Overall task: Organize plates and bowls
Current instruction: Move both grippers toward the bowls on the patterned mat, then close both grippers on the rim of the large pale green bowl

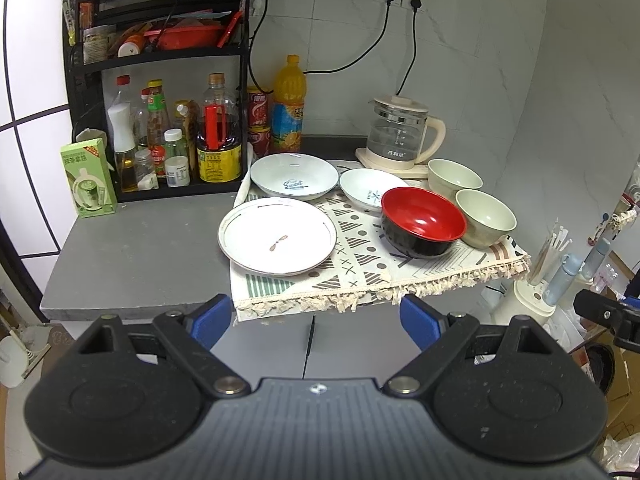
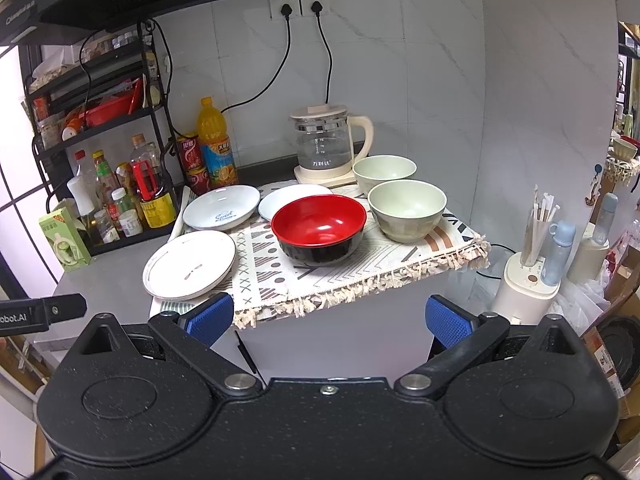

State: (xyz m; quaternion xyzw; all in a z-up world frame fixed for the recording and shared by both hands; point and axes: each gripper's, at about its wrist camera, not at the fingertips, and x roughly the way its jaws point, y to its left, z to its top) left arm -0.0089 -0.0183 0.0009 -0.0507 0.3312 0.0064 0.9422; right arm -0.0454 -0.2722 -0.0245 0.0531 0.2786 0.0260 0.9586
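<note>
**Both grippers hover before the dishes, jaws wide**

Left wrist view: the left gripper [image 1: 316,320] hangs level off the counter's front edge, jaws spread wide, holding nothing. On the patterned cloth [image 1: 360,264] sit a flat plate [image 1: 278,236], a "Sweet" dish [image 1: 294,176] and a red bowl [image 1: 423,220].

Right wrist view: the right gripper [image 2: 328,318] likewise gapes empty, short of the cloth; two green bowls [image 2: 406,210] stand beside the kettle [image 2: 326,144].

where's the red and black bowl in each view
Left wrist view: the red and black bowl sits right of centre on the patterned cloth, right of the flat white plate.
Right wrist view: the red and black bowl sits at centre, with a pale green bowl to its right.
Shared landmark: the glass kettle stands at the wall behind the bowls.
</note>
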